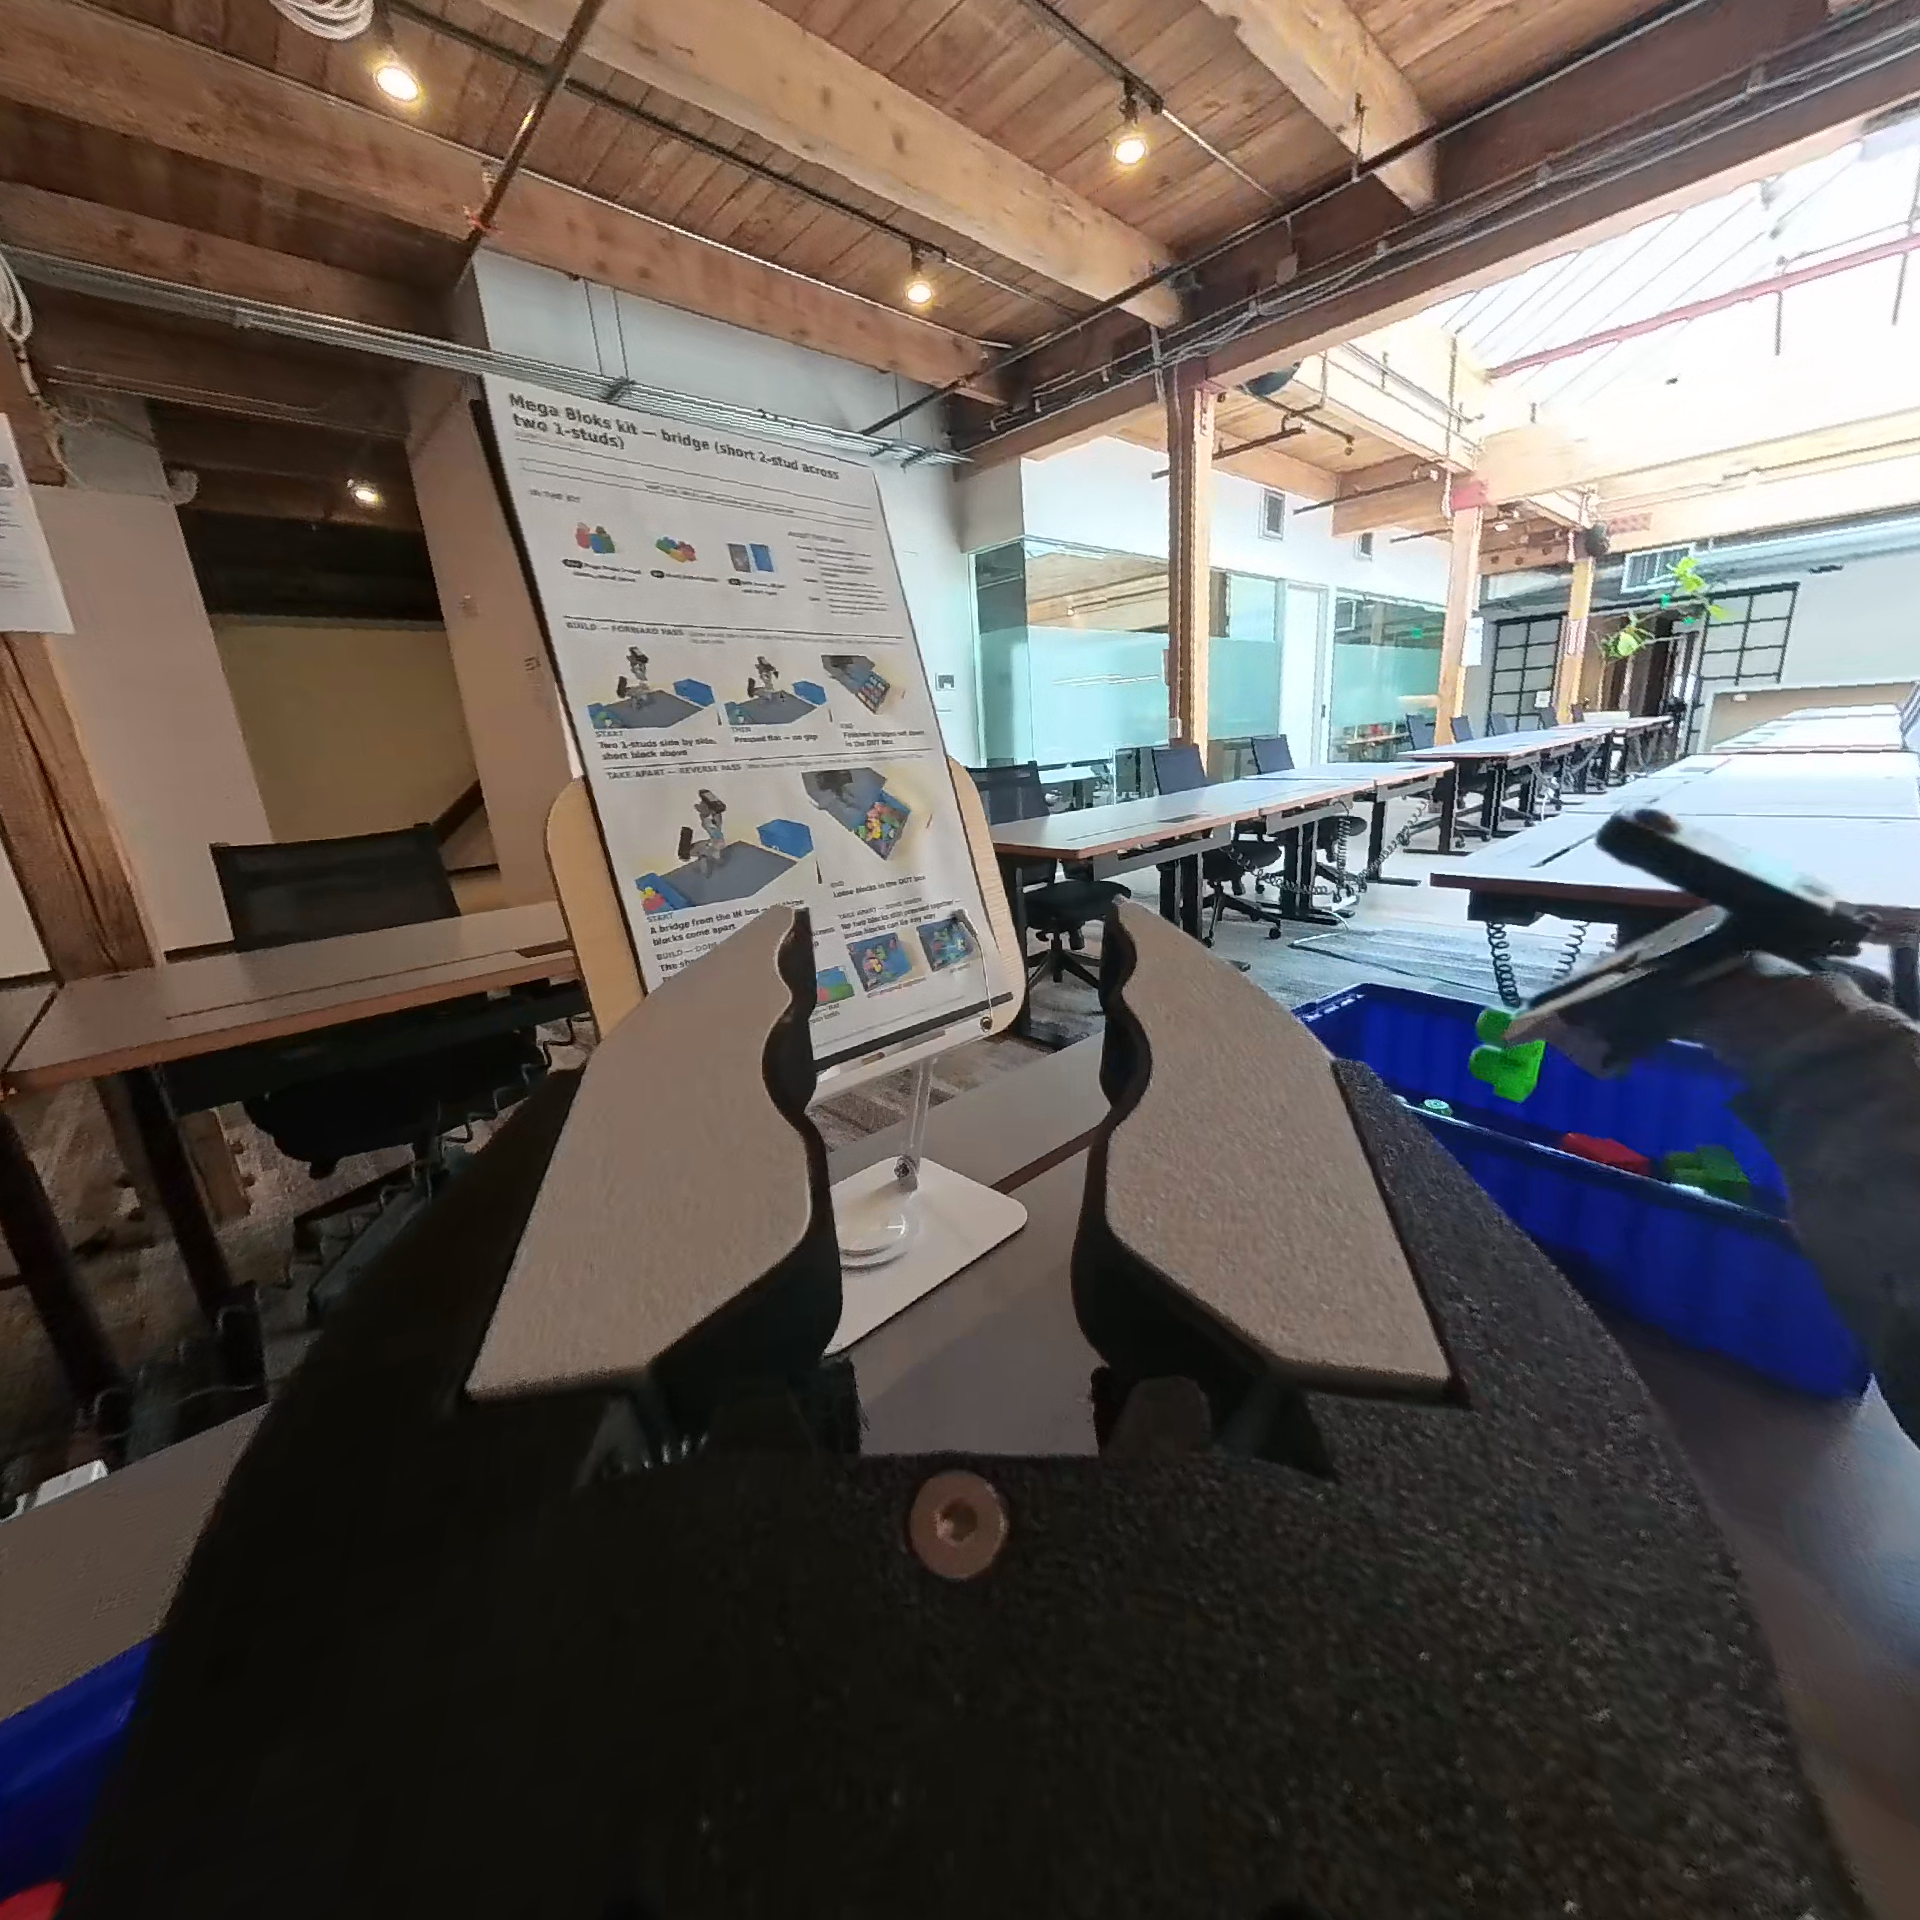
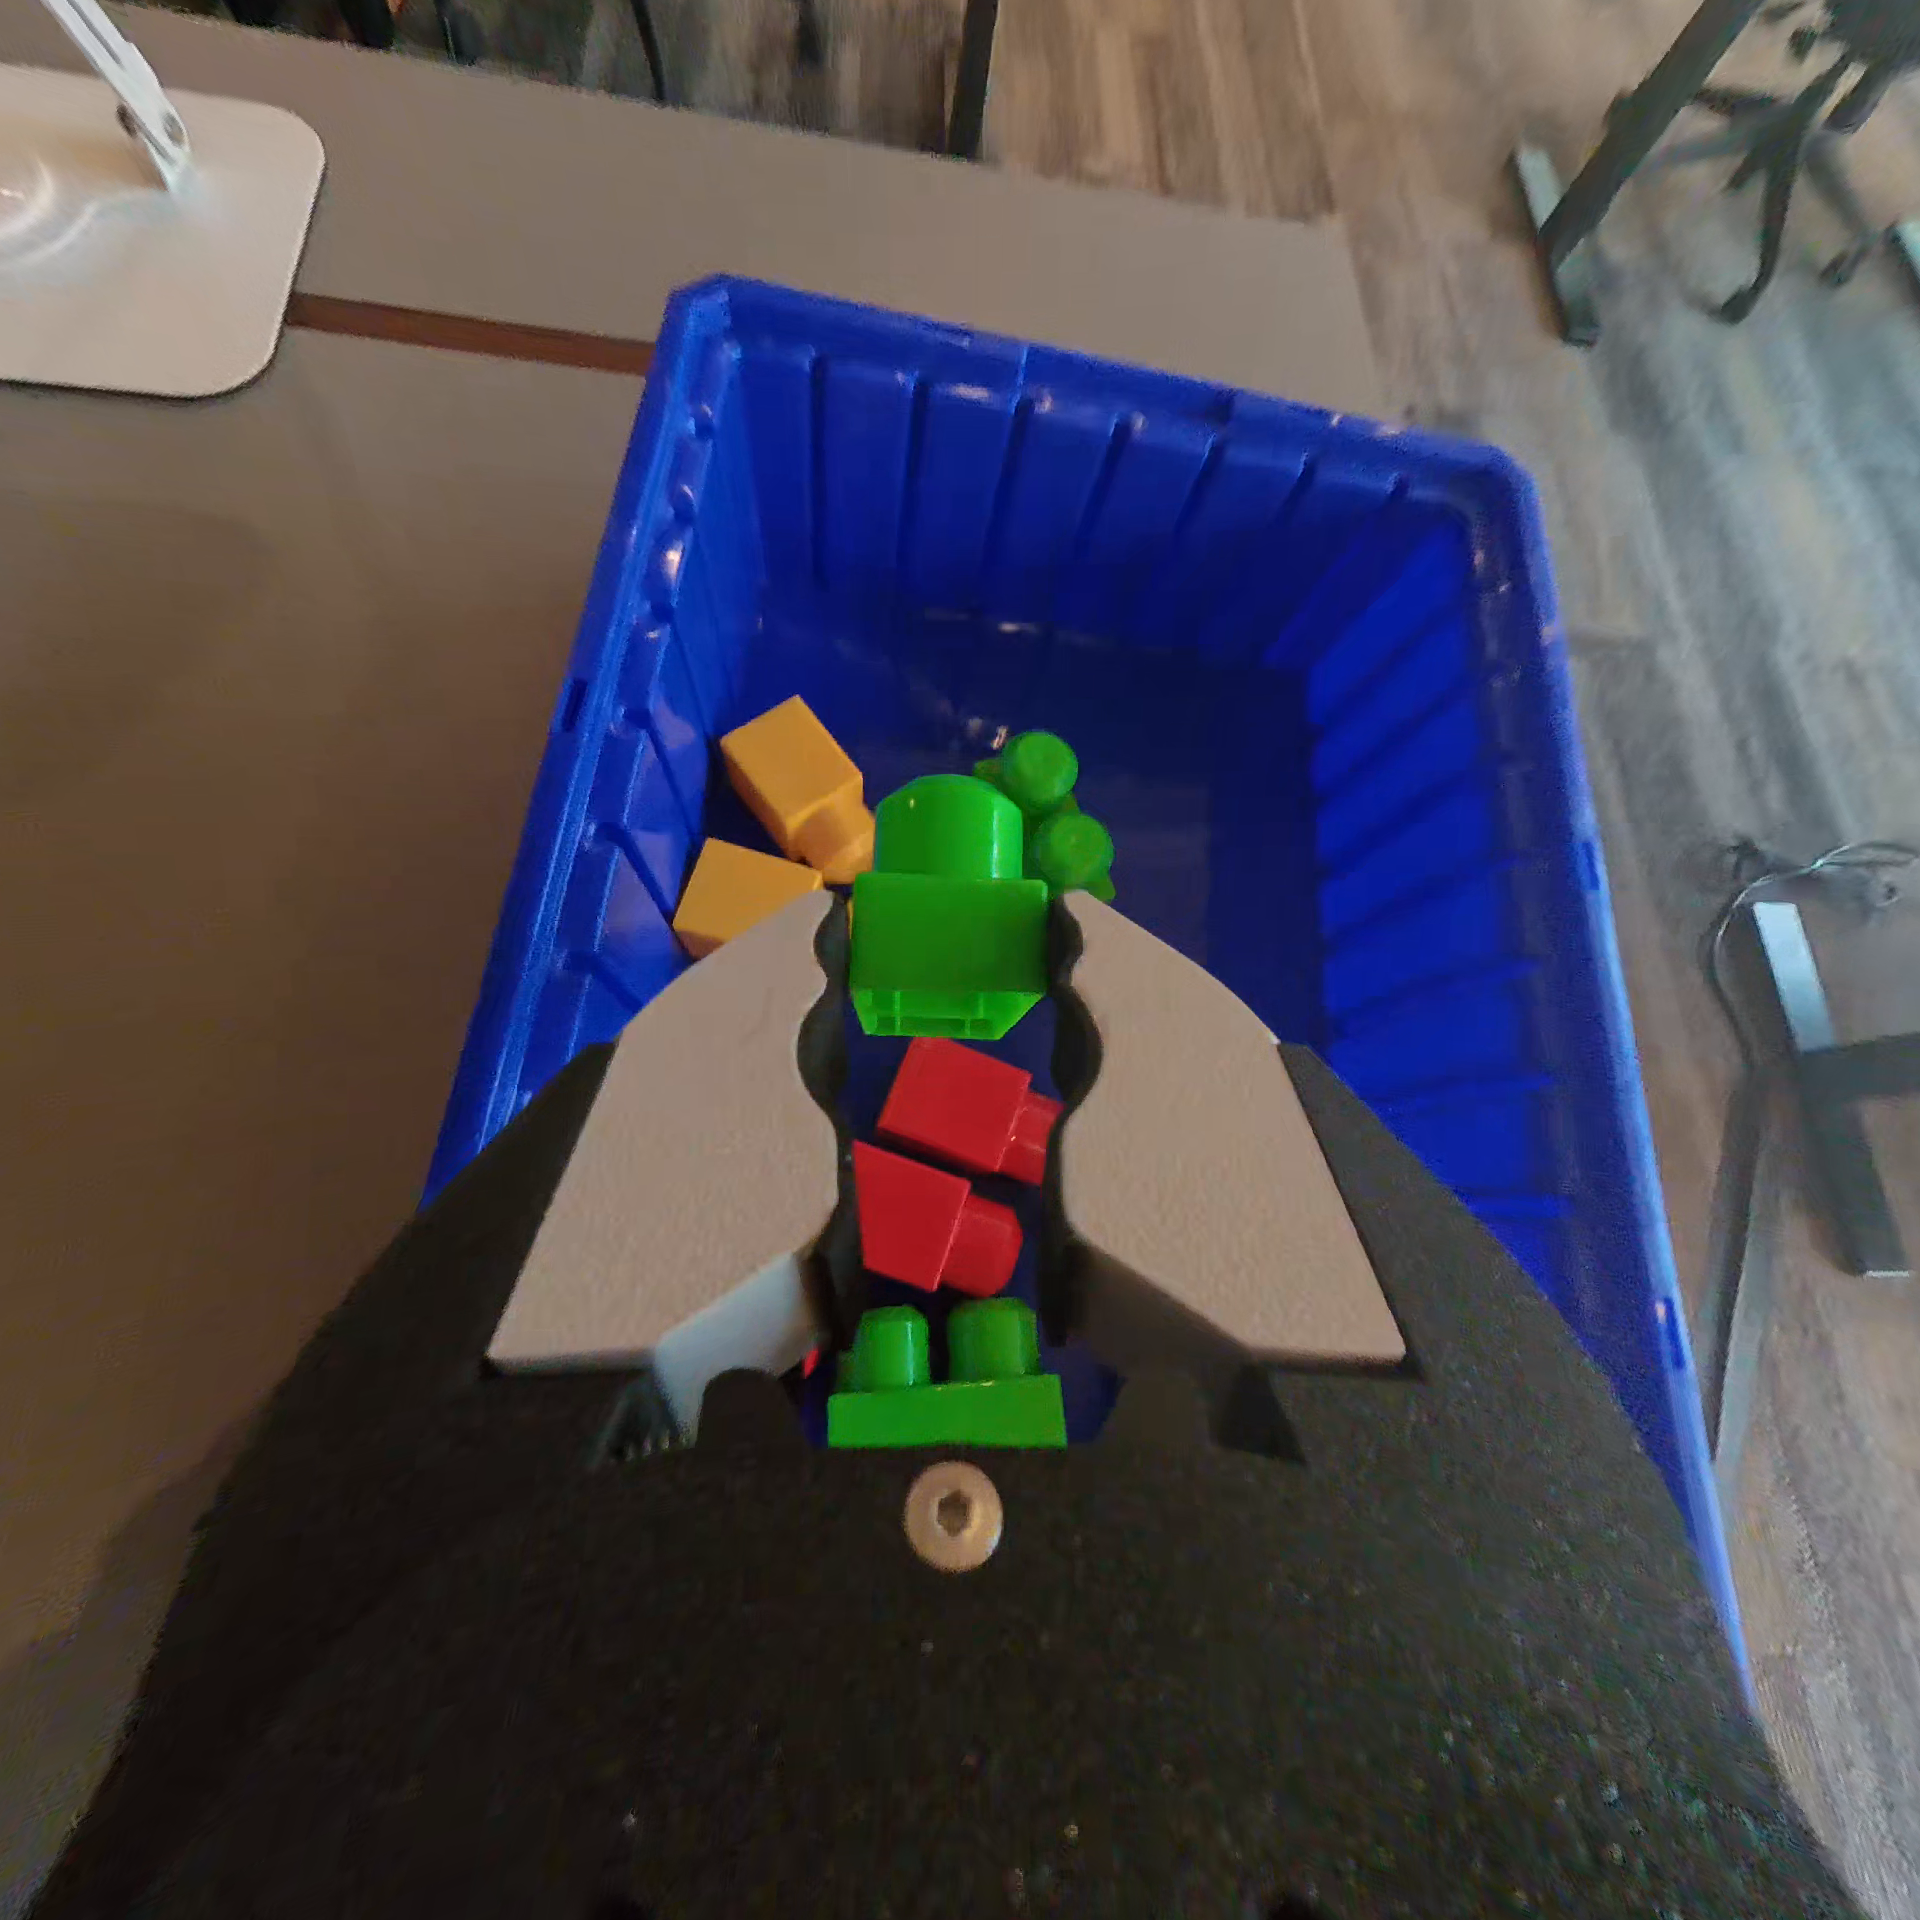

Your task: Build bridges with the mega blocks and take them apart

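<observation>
You look to be in the take-apart half: your right gripper point(image 2: 948, 961) is clamped on a green one-stud block point(image 2: 948, 940), held above the blue bin point(image 2: 1392, 727) where loose red blocks point(image 2: 951, 1164), yellow blocks point(image 2: 774, 831) and a green two-stud block point(image 2: 945, 1387) already lie — so dropping this one seems next. Your left gripper point(image 1: 951, 997) hangs wide apart and empty, facing the instruction sheet point(image 1: 727, 686) on its stand (no assembled bridge is in view). The blocks are glossy, hard plastic with round studs; the bin walls are ribbed.

Left wrist view: level, faces room across table. Right wrist view: steeply down, close over blue bin point(image 2: 1091, 457); bin shared.
</observation>
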`<state>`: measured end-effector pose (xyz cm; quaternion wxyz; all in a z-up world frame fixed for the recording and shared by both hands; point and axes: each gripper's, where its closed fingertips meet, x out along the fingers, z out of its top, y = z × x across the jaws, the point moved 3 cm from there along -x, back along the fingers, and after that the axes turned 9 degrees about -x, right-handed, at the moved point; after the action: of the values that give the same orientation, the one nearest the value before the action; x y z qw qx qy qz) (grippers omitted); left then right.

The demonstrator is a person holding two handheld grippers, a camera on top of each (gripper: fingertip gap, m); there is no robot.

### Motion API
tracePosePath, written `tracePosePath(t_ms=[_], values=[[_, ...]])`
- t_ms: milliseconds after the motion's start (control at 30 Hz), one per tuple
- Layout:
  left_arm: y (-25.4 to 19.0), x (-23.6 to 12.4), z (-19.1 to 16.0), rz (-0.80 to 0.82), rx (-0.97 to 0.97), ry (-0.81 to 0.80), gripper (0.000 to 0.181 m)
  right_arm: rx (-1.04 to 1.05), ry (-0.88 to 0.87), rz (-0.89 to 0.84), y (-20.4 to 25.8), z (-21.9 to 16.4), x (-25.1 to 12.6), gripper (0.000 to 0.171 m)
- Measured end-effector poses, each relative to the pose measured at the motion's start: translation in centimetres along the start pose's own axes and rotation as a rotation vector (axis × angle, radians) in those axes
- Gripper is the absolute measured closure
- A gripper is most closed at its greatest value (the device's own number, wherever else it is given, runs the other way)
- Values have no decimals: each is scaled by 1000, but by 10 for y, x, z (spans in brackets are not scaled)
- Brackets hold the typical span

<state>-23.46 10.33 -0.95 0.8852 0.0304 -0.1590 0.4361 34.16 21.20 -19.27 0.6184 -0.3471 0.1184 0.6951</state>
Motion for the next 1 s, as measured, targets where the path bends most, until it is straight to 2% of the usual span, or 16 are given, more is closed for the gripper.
tracePosePath(t_ms=[167,500,600,733,867,1000], values=[[3,-2,-1,7,-13,3,129,0,38,9,3,-4,6,136],[10,-3,-5,32,-19,35,129,6,-13,14,4,3,4,127],[12,-2,-9,46,-23,55,129,9,-94,-1,3,16,-4,125],[15,-1,-15,87,2,109,128,-26,-294,-1,10,47,-24,120],[21,-1,-22,163,53,182,120,-77,-449,72,29,73,-46,106],[32,-14,-23,277,103,245,114,-167,-524,107,46,89,-63,96]])
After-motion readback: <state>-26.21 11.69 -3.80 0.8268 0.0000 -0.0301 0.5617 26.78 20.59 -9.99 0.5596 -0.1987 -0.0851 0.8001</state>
